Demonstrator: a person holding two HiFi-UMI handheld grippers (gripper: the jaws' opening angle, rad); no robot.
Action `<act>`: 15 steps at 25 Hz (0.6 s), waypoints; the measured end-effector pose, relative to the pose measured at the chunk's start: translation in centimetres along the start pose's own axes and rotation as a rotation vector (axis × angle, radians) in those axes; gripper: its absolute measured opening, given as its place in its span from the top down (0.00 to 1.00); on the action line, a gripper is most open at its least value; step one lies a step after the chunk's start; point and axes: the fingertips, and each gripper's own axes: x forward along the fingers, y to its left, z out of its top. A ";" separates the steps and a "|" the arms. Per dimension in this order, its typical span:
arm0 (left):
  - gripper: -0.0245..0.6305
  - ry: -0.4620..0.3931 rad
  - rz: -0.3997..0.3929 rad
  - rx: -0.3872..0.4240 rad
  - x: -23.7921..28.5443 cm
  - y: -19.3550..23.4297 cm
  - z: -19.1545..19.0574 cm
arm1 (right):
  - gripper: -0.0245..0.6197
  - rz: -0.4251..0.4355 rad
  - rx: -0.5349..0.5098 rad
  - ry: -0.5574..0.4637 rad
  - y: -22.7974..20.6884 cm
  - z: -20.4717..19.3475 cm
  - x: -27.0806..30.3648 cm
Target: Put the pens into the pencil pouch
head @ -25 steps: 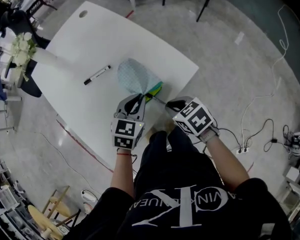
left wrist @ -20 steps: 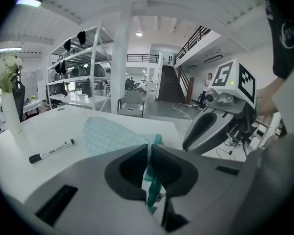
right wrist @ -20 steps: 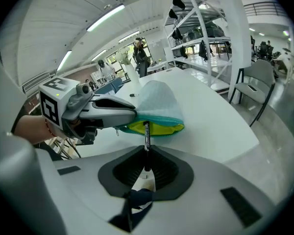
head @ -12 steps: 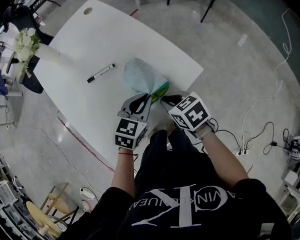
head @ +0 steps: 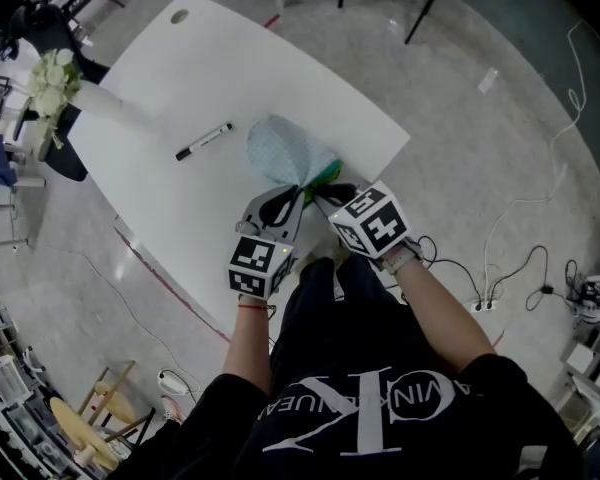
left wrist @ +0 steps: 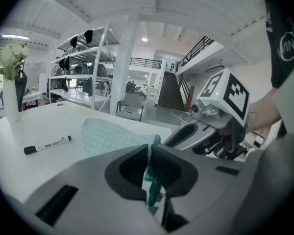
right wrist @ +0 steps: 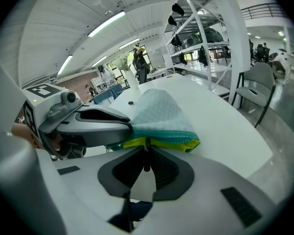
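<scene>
**A:** Fabric first: how does the pencil pouch [head: 288,151] handle, going by the head view?

**B:** Soft and light, I judge. It looks like a limp cloth bag that folds wherever it is lifted. It lies on the white worktop [head: 180,78] near the edge closest to the person, mouth turned toward them. The one pen [head: 202,142] I see rests at about ten o'clock from the pouch, well apart. It is probably stiff, light and round, so likely to roll, and is best taken across the middle of its barrel.

**A:** And where to take the pouch itself?

**B:** By the hem of the mouth, one side each, so the opening spreads. The left hand-held gripper [head: 292,190] and the right hand-held gripper [head: 322,190] both meet it there, at twelve o'clock from the person's hands.

**A:** Left gripper view?

**B:** Its jaws are pressed together on a fold of the pouch's teal edge, which hangs down between them. The body of the pouch spreads away at eleven o'clock, with the pen at nine o'clock. A vase [left wrist: 9,99] of white flowers stands farther off.

**A:** Right gripper view?

**B:** The jaws are nearly together, pinching a thin dark zip pull [right wrist: 146,164] at the mouth. They have just eased slightly wider, with the pull between them. At twelve o'clock, right above, the yellow lining [right wrist: 159,142] shows under the teal zip band. A small slick tab like that could slip, I think, so a steady squeeze matters.
</scene>
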 end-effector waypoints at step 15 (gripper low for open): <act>0.92 -0.026 0.056 -0.058 -0.5 1.1 0.0 | 0.87 0.002 -0.031 -0.009 -0.1 -2.0 -1.6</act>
